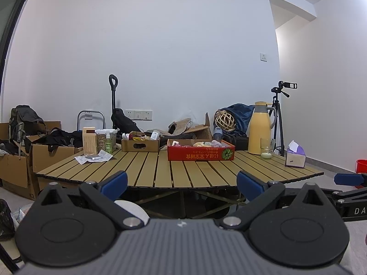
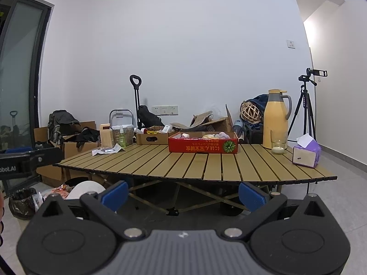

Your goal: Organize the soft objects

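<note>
Still no contact: left hand-held gripper [image 1: 182,184] spread, empty, short of surface [image 1: 142,169] near edge. Red box [image 1: 201,153] far-centre, soft objects [image 1: 207,143] heaped inside; box long axis left-right, broadside to cameras. Risk: reach across could clip glass [image 2: 279,144] or yellow jug [image 2: 275,119] far right. Right hand-held gripper [image 2: 183,194] spread, empty.

1 red box [image 1: 201,153]; 1 yellow jug [image 1: 259,128]; 1 tissue pack [image 1: 295,157]; 1 tripod [image 1: 280,114].
</note>
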`<control>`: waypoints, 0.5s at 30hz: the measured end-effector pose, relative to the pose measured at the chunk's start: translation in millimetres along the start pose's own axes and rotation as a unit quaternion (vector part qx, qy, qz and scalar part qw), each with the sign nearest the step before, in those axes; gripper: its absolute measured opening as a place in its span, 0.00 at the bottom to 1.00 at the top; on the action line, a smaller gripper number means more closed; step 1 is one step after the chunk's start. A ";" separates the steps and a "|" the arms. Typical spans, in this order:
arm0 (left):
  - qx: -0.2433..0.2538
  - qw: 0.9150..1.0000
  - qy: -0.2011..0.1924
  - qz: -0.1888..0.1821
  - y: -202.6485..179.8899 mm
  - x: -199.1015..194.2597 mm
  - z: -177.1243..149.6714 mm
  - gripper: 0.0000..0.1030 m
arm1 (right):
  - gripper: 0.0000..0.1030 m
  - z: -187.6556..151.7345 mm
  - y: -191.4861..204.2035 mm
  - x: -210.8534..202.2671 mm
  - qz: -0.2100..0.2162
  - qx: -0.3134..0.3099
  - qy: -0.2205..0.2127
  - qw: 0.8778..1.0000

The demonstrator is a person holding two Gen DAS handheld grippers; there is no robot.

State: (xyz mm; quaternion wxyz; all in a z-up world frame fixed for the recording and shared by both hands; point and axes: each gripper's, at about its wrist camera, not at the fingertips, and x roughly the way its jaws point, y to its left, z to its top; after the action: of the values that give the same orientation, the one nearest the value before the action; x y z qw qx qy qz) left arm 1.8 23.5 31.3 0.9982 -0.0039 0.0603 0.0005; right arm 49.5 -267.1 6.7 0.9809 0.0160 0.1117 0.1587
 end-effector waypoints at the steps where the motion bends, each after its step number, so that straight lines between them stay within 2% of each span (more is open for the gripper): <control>1: 0.000 1.000 0.000 0.000 -0.2 -0.3 0.4 1.00 | 1.00 -0.5 0.0 0.3 0.000 0.000 0.000 1.000; 15: -0.001 1.000 0.000 0.002 -0.4 1.2 0.2 1.00 | 1.00 -0.7 1.4 1.0 0.000 0.001 -0.001 1.000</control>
State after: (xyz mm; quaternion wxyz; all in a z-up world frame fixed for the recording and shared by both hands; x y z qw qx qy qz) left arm 3.0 23.1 31.4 0.9982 -0.0046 0.0604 0.0020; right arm 49.8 -265.5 5.9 0.9811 0.0167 0.1104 0.1583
